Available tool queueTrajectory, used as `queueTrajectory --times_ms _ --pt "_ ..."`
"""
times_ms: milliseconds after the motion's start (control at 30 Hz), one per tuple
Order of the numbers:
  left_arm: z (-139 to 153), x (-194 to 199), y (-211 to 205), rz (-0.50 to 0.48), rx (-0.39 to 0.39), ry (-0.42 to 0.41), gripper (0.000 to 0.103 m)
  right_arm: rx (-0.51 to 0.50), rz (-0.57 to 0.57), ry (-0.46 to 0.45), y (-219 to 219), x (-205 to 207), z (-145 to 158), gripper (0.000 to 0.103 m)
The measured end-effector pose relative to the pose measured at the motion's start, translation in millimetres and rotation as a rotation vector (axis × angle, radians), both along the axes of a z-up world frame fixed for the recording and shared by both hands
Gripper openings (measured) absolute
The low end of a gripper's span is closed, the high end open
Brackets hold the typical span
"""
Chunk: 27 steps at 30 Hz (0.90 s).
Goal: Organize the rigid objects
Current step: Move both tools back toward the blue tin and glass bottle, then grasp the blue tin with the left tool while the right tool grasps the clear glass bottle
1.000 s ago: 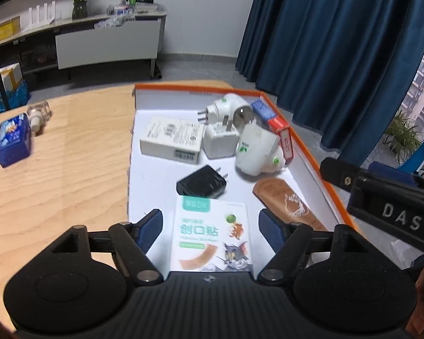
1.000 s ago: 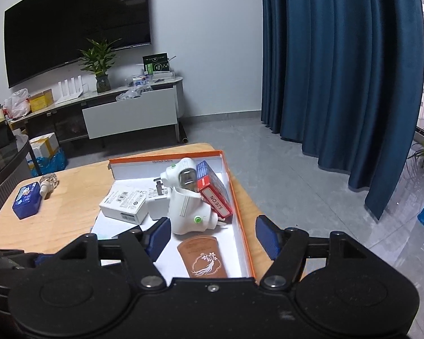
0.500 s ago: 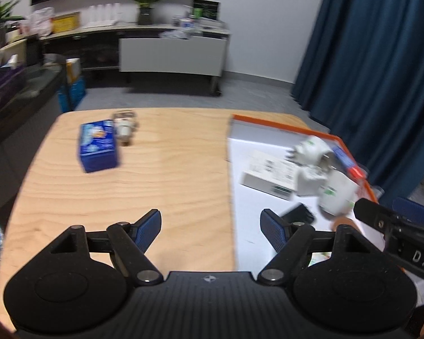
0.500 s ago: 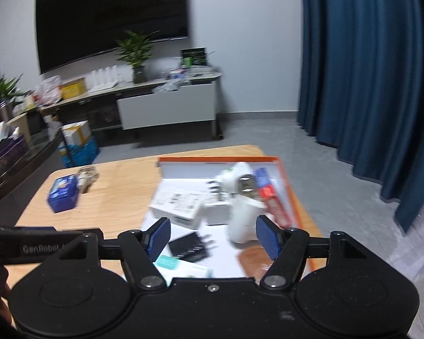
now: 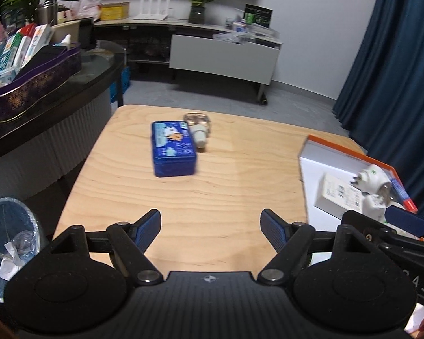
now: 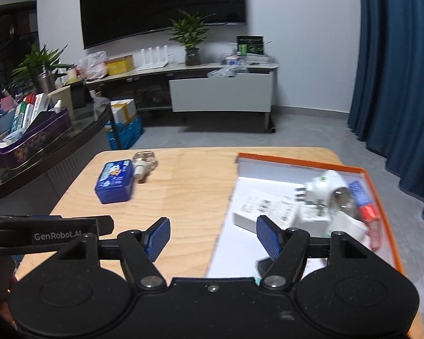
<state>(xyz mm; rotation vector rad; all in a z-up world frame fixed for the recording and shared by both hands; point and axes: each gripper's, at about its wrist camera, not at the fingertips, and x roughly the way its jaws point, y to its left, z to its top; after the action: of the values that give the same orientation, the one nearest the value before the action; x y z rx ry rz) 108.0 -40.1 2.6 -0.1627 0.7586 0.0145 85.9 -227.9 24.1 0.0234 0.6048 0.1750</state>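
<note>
A light wooden desk (image 5: 212, 197) carried a blue tin (image 5: 173, 148) with a small clear bottle (image 5: 199, 130) lying just beside it, both well apart from an orange-rimmed white tray (image 6: 381, 189) at the right edge. The tray held white plug adapters (image 6: 329, 190), a white box (image 6: 264, 207) and a red-and-blue box (image 6: 364, 202). The left tool (image 5: 210, 227) and the right tool (image 6: 212, 236) hovered above the desk, each spread wide and holding nothing.

Bare wooden table (image 5: 223, 197) lies open between blue tin (image 5: 173, 148) and orange-rimmed box (image 5: 350, 152).
</note>
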Motion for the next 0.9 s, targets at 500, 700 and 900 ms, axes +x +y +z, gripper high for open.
queueTrajectory --times_ms 500,700,900 --pt "-17.3 82.5 37.0 0.084 0.037 0.005 0.085 0.006 0.022 0.014 15.4 29.0 -6.8 0.080" --pt "-34.8 122.0 32.3 0.084 0.077 0.042 0.085 0.009 0.020 0.010 15.3 42.2 -8.3 0.081" --pt "-50.3 143.9 43.1 0.082 0.081 0.069 0.081 0.009 0.023 0.013 20.7 62.3 -12.5 0.083"
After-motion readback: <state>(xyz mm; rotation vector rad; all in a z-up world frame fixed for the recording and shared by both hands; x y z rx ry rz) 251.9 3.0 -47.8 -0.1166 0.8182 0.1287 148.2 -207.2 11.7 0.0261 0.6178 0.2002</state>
